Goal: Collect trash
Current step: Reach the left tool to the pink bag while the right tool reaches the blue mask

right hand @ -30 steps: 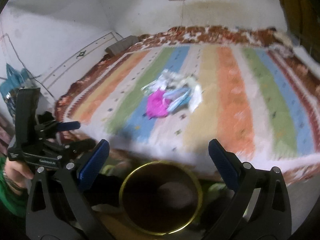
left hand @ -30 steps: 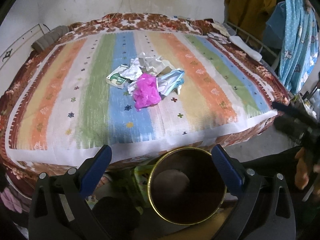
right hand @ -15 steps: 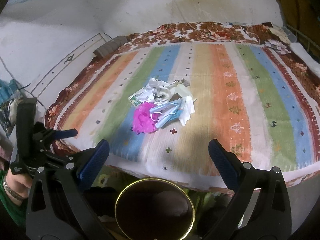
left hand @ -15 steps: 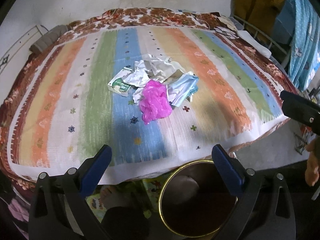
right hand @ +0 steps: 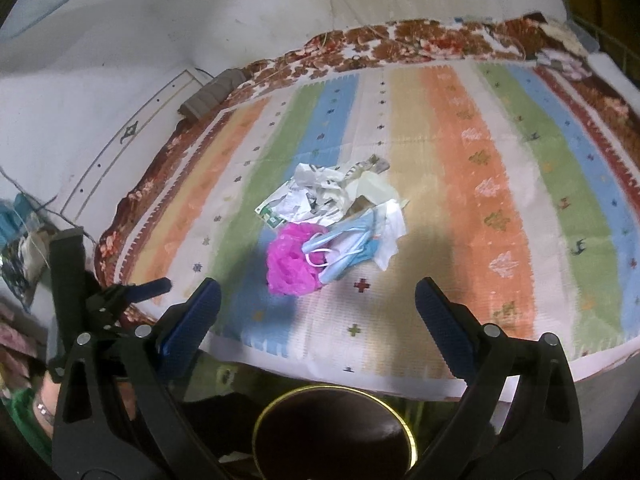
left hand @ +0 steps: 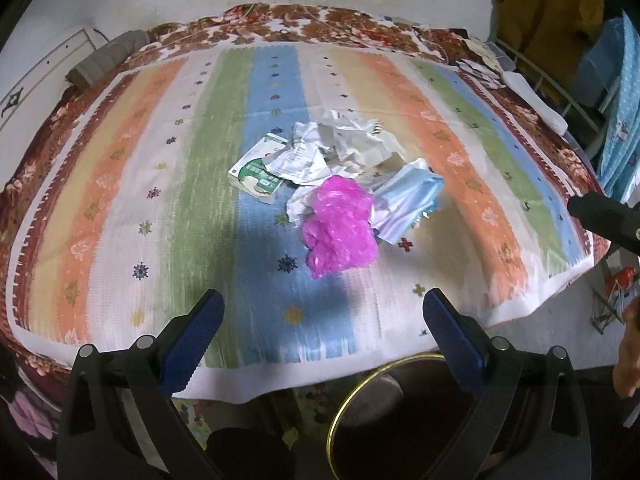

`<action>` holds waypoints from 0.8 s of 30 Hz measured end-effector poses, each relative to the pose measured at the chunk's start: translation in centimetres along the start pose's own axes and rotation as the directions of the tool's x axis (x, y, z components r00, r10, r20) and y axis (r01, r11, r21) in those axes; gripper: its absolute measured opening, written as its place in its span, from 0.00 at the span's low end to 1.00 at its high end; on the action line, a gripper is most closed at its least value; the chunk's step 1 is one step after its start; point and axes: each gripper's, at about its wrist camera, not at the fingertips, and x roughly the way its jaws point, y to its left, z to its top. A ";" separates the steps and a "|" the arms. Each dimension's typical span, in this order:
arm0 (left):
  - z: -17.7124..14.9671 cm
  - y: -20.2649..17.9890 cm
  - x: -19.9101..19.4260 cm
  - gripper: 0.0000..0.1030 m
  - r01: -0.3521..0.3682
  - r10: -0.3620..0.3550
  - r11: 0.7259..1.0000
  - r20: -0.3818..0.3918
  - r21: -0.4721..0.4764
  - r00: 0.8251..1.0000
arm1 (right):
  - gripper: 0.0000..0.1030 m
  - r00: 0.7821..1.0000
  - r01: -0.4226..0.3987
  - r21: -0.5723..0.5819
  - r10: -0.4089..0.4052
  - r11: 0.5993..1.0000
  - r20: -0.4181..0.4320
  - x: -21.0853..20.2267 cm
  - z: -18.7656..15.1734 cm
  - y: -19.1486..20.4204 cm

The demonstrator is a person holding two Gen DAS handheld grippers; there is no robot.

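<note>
A pile of trash lies mid-bed on the striped cover: a crumpled pink plastic bag (left hand: 340,228) (right hand: 292,260), a light blue face mask (left hand: 408,196) (right hand: 348,248), crumpled white paper (left hand: 324,148) (right hand: 316,196) and a green-white carton (left hand: 256,172) (right hand: 270,214). My left gripper (left hand: 322,308) is open and empty, short of the pink bag. My right gripper (right hand: 318,296) is open and empty, just short of the pile. A dark bin with a gold rim (left hand: 360,384) (right hand: 280,400) stands below the bed's near edge, under both grippers.
The striped cover (left hand: 120,200) (right hand: 500,200) lies over a brown floral blanket (left hand: 320,24). A white wall runs behind the bed. Clothes and a blue curtain (left hand: 624,92) hang at the right. The left gripper also shows at the left of the right wrist view (right hand: 148,289).
Both grippers have moved forward and up over the bed edge toward the trash pile, which looms larger. The bin has slid lower in both views. Both stay open.
</note>
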 end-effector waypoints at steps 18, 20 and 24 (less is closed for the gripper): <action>2.5 0.8 5.1 0.87 0.015 -0.014 1.000 -0.051 0.002 0.999 | 0.75 0.993 -0.042 0.151 0.057 0.988 -0.101 8.7 3.0 -2.2; 2.6 0.8 5.7 0.86 0.008 -0.008 1.000 -0.055 0.005 0.998 | 0.72 0.992 -0.036 0.164 0.056 0.986 -0.117 9.6 3.1 -2.5; 2.9 0.8 6.9 0.84 0.023 -0.023 1.000 -0.081 0.005 0.996 | 0.69 0.990 -0.023 0.191 0.049 0.981 -0.132 11.0 3.3 -3.1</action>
